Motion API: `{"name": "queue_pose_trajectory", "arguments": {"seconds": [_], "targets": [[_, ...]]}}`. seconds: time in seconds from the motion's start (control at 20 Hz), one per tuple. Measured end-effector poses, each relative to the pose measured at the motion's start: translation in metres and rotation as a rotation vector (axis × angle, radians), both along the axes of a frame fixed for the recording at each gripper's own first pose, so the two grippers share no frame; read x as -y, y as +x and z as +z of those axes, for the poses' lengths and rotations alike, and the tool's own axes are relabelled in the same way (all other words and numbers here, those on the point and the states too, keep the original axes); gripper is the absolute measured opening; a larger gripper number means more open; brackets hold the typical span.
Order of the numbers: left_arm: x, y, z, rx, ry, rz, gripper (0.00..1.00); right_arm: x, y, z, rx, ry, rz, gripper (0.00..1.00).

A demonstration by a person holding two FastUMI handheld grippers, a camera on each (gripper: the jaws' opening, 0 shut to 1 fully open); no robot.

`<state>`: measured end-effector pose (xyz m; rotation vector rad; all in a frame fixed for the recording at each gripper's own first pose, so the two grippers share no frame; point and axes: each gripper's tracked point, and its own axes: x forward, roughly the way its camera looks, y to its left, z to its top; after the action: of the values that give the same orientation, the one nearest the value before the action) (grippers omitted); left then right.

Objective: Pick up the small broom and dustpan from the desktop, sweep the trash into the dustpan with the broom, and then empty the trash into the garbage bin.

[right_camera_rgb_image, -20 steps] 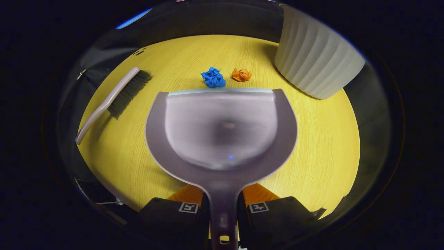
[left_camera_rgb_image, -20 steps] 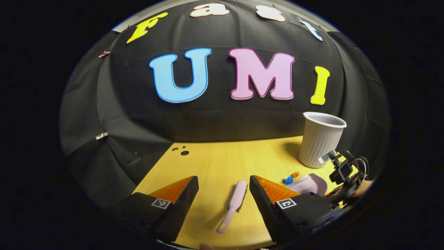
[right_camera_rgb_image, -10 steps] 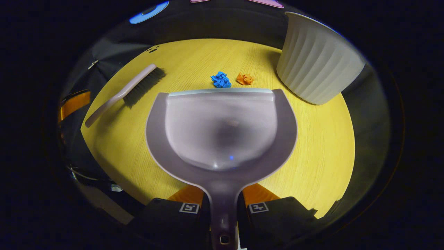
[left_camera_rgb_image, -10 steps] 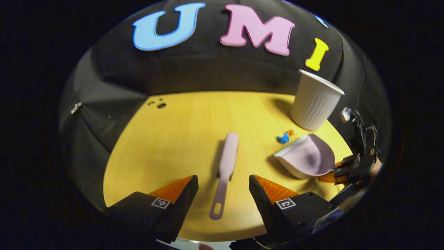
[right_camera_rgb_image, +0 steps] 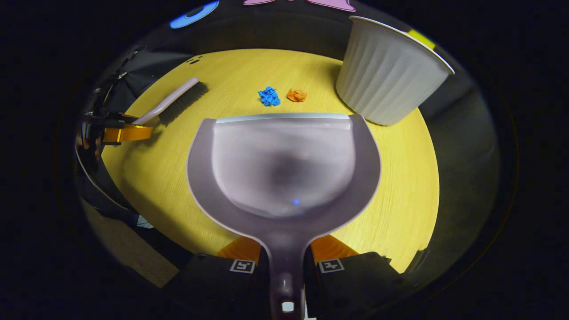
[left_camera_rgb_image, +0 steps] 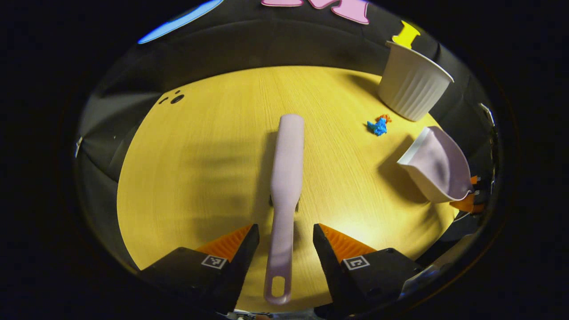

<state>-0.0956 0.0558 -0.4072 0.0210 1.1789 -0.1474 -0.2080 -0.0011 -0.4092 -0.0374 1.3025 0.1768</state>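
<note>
Nearest in the left gripper view, the left tool point(left_camera_rgb_image: 282, 242) stood open, its two fingers on either side of the handle of the small broom point(left_camera_rgb_image: 284, 186) with a gap on each side, so nothing was gripped yet; this position seemed chosen so that closing would catch the handle. The broom lay flat on the yellow table point(left_camera_rgb_image: 200, 169), its head pointing away. In the right gripper view, the right tool point(right_camera_rgb_image: 285, 262) was closed on the handle of the dustpan point(right_camera_rgb_image: 284, 164), both fingers pressing it, and the pan was held above the table with its open lip forward. Just beyond the lip lay the trash, a blue paper ball point(right_camera_rgb_image: 269, 96) and an orange paper ball point(right_camera_rgb_image: 297, 94), side by side. Farther, to the right, stood the white ribbed garbage bin point(right_camera_rgb_image: 384, 84), upright and near enough for emptying later.
</note>
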Motion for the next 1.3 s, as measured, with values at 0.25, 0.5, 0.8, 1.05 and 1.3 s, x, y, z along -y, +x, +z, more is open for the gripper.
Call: {"name": "queue_pose_trajectory", "arguments": {"seconds": [0.25, 0.5, 0.8, 1.05, 1.3], "targets": [[0.004, 0.016, -0.017, -0.035, 0.030, -0.024, 0.68, 0.012, -0.007, 0.001, -0.012, -0.010, -0.021, 0.37], [0.004, 0.016, -0.026, -0.083, 0.036, 0.017, 0.49, 0.018, -0.002, 0.002, -0.017, -0.008, -0.011, 0.37], [0.004, 0.028, -0.024, -0.047, 0.072, -0.013, 0.30, 0.023, 0.006, 0.004, -0.063, -0.003, 0.062, 0.37], [0.046, 0.072, 0.001, 0.050, 0.010, -0.121, 0.28, 0.032, 0.010, -0.001, -0.145, -0.018, 0.144, 0.37], [0.085, 0.121, 0.015, 0.078, -0.055, -0.178, 0.28, 0.033, 0.018, -0.006, -0.169, 0.001, 0.192, 0.37]]}}
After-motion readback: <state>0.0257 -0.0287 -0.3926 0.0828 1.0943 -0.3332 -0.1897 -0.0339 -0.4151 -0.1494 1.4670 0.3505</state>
